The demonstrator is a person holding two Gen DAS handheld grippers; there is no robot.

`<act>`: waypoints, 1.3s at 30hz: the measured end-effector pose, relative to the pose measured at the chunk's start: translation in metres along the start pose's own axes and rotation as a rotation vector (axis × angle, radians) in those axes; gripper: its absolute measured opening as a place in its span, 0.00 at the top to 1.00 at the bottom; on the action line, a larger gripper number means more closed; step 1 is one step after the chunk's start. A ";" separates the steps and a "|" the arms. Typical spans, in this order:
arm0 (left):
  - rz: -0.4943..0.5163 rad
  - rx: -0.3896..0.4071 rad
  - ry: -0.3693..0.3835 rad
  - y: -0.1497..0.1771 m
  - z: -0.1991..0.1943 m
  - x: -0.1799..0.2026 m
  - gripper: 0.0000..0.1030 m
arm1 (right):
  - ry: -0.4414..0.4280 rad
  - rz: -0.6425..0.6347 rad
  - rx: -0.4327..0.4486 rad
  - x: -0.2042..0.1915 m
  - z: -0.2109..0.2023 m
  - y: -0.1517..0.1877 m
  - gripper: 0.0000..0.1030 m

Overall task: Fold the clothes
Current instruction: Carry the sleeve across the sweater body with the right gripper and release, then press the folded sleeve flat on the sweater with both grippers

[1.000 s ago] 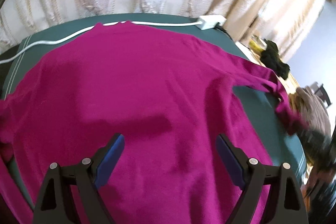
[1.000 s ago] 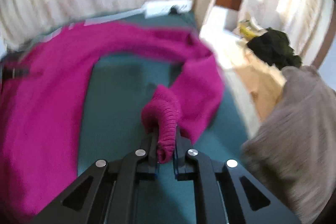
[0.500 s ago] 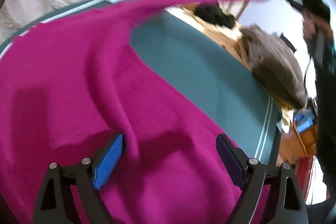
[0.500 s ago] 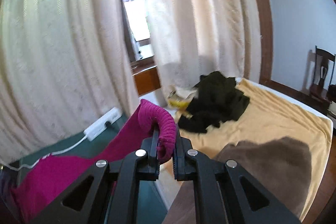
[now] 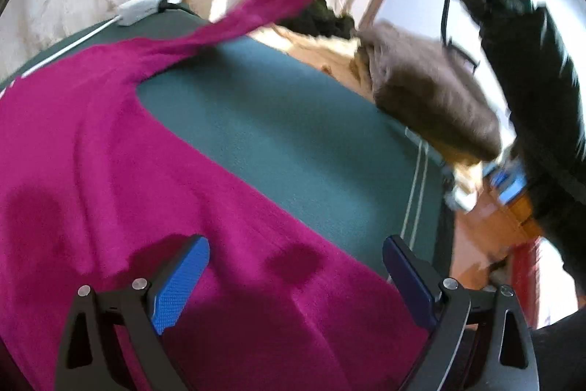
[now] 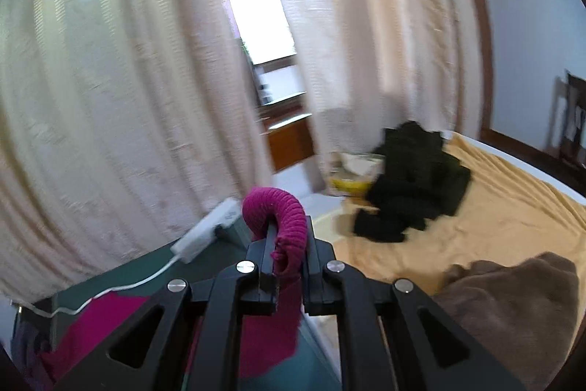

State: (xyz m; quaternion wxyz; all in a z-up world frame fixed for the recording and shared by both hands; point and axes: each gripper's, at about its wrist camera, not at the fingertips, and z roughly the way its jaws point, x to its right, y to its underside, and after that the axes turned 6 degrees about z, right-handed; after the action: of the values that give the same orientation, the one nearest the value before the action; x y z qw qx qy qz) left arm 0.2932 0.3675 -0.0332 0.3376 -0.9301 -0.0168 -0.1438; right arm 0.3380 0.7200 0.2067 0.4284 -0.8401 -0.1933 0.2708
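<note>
Right claw (image 6: 289, 244) clamps magenta sweater's (image 5: 110, 152) ribbed cuff (image 6: 284, 218), sleeve lifted high, likely to fold it inward. Left claw (image 5: 296, 277) gapes wide, empty, over sweater body on green bench (image 5: 293, 141).

magenta sweater (image 5: 121, 149): soft matt knit, ribbed cuff (image 6: 289, 222) | table cover (image 5: 293, 141): matt green cloth | left gripper (image 5: 295, 275): matt black plastic, textured blue pads (image 5: 181, 281) | power strip (image 5: 141, 10): smooth white plastic
</note>
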 end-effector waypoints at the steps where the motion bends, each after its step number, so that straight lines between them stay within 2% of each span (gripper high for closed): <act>1: -0.025 0.028 0.000 0.000 -0.010 -0.007 0.06 | -0.019 -0.022 -0.004 -0.013 0.000 0.003 0.91; 5: -0.109 0.135 -0.047 0.003 -0.054 -0.041 0.06 | -0.115 -0.100 -0.038 -0.071 0.005 0.018 0.91; 16: -0.384 0.316 -0.282 0.052 -0.163 -0.157 0.06 | -0.325 -0.272 -0.147 -0.228 0.034 0.075 0.91; 22: -0.476 0.343 -0.366 0.076 -0.183 -0.190 0.06 | -0.395 -0.350 -0.221 -0.292 0.051 0.117 0.91; 27: -0.547 0.346 -0.377 0.087 -0.178 -0.209 0.06 | -0.458 -0.407 -0.295 -0.334 0.065 0.154 0.91; 29: -0.573 0.344 -0.379 0.091 -0.176 -0.215 0.06 | -0.519 -0.433 -0.335 -0.351 0.069 0.169 0.90; 31: -0.598 0.341 -0.380 0.094 -0.173 -0.221 0.06 | -0.644 -0.447 -0.399 -0.364 0.070 0.182 0.85; 32: -0.610 0.340 -0.381 0.096 -0.172 -0.224 0.06 | -0.718 -0.447 -0.436 -0.368 0.070 0.188 0.72; 33: -0.620 0.337 -0.381 0.098 -0.172 -0.227 0.06 | -0.770 -0.441 -0.457 -0.369 0.070 0.192 0.44; 35: -0.639 0.331 -0.382 0.101 -0.170 -0.232 0.06 | -0.832 -0.427 -0.467 -0.365 0.068 0.195 0.17; 37: -0.657 0.332 -0.385 0.103 -0.170 -0.236 0.06 | -0.878 -0.416 -0.473 -0.359 0.066 0.197 0.17; 39: -0.671 0.332 -0.381 0.103 -0.171 -0.239 0.06 | -0.871 -0.409 -0.469 -0.347 0.068 0.194 0.17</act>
State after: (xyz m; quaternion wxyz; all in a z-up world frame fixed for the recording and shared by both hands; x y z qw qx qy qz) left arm 0.0339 0.1955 -0.0397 0.4084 -0.8159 -0.4038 -0.0665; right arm 0.0437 0.4604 0.1146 0.1533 -0.6682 -0.5685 0.4548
